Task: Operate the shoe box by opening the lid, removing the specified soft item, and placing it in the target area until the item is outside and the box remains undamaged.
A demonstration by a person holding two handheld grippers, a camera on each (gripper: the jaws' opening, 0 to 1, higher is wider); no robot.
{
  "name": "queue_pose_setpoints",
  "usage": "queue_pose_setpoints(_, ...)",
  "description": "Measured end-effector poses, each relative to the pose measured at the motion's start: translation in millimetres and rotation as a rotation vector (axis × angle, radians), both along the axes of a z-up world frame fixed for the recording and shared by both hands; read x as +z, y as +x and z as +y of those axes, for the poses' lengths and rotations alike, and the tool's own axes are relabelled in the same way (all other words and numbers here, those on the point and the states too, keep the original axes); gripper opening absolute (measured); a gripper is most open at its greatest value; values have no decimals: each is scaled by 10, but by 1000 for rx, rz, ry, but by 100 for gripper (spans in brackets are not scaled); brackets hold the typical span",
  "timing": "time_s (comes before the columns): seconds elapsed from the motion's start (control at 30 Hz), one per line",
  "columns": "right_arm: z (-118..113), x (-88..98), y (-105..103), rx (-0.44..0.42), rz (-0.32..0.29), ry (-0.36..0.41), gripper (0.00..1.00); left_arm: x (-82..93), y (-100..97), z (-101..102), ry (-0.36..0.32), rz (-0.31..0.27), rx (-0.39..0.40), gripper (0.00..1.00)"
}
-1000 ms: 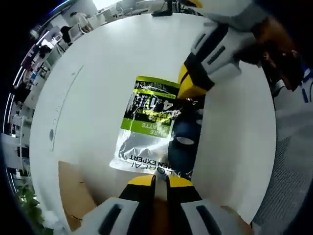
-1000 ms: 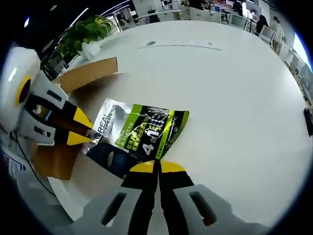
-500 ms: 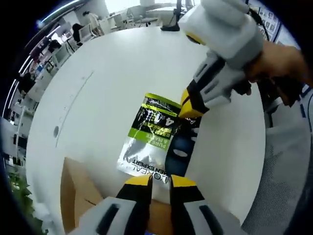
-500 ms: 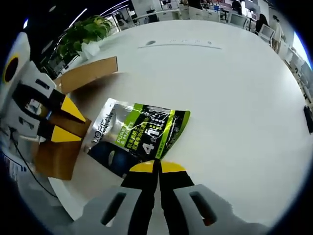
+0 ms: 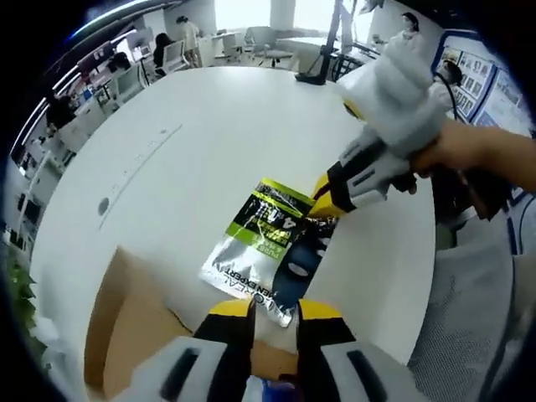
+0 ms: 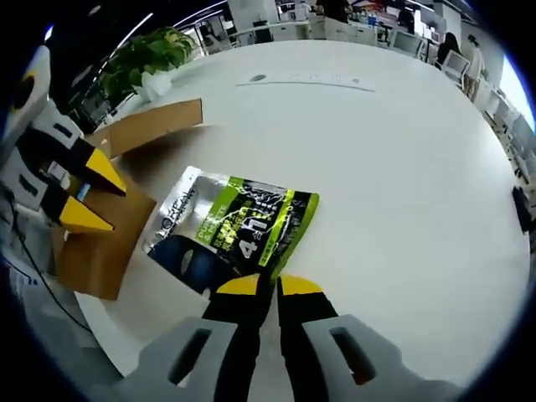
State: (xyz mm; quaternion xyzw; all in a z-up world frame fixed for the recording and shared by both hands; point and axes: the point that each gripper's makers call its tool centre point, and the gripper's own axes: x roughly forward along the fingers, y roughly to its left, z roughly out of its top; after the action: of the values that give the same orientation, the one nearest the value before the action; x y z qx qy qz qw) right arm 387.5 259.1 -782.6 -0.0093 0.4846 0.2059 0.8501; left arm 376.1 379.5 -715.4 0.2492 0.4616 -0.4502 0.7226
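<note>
White round table [image 6: 402,167] in an open office, a glossy pouch lying flat on it.

Right gripper [image 6: 268,286] has its yellow-tipped jaws set a narrow gap apart at the near edge of the green, silver and dark pouch [image 6: 230,230]. Left gripper [image 5: 275,310] hangs with jaws parted, gripping nothing, over the brown cardboard shoe box [image 5: 126,327]; the pouch [image 5: 264,251] rests on the tabletop just beside that box. A potted plant [image 6: 146,54] stands at the table's far rim.

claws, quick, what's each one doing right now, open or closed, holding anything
Left claw: open, holding nothing, above the cardboard box.
Right claw: slightly open at the pouch edge; cannot tell if it is gripping.
</note>
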Motion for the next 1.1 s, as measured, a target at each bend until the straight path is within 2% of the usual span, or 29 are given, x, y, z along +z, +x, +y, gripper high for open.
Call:
queue_pose_setpoints(0.27,-89,139,-12,-15,-36,-6,6,151,-32,199,-37,-22,53,21)
queue_pose_setpoints(0.63,-50,403,-69,-8,-86,7,13,341,-76,486,-88,-74,133,25)
queue_pose_setpoints(0.9,82,622,-135,19,-116,28,23,458,-114,699,-131,-110,183,30)
queue_pose_setpoints(1.1,293,848,-189,61,-150,61,28,530,-178,921,-157,-130,234,35)
